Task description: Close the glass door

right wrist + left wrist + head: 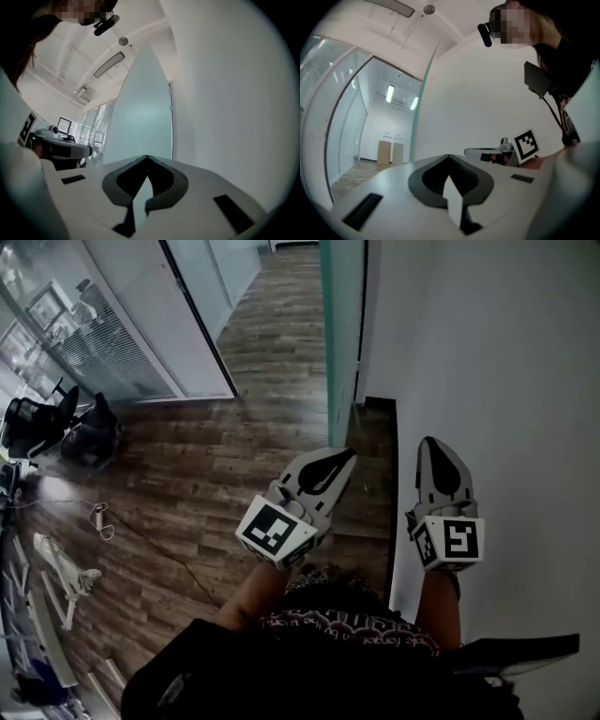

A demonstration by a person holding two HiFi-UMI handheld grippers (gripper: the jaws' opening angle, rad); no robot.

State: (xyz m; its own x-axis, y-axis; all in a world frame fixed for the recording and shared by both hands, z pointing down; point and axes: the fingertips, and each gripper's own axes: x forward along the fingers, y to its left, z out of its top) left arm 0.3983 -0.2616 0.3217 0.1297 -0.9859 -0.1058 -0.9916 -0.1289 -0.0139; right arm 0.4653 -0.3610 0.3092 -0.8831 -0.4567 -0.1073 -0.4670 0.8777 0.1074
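The left gripper (347, 455) and the right gripper (428, 441), which is at three o'clock from it, each carry a black-and-white square marker (273, 529). Both have their jaws pressed together with nothing between them. The glass door (341, 334) stands upright at twelve o'clock from the left gripper. Its green edge faces the person and its panel runs away alongside the white wall (487, 352).

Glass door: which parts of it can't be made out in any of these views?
- Head view: the glass door is seen edge-on and cut off by the top edge; no handle shows.
- Right gripper view: the right gripper hides the door's lower part.
- Left gripper view: the door is only a thin edge, and the left gripper hides its foot.
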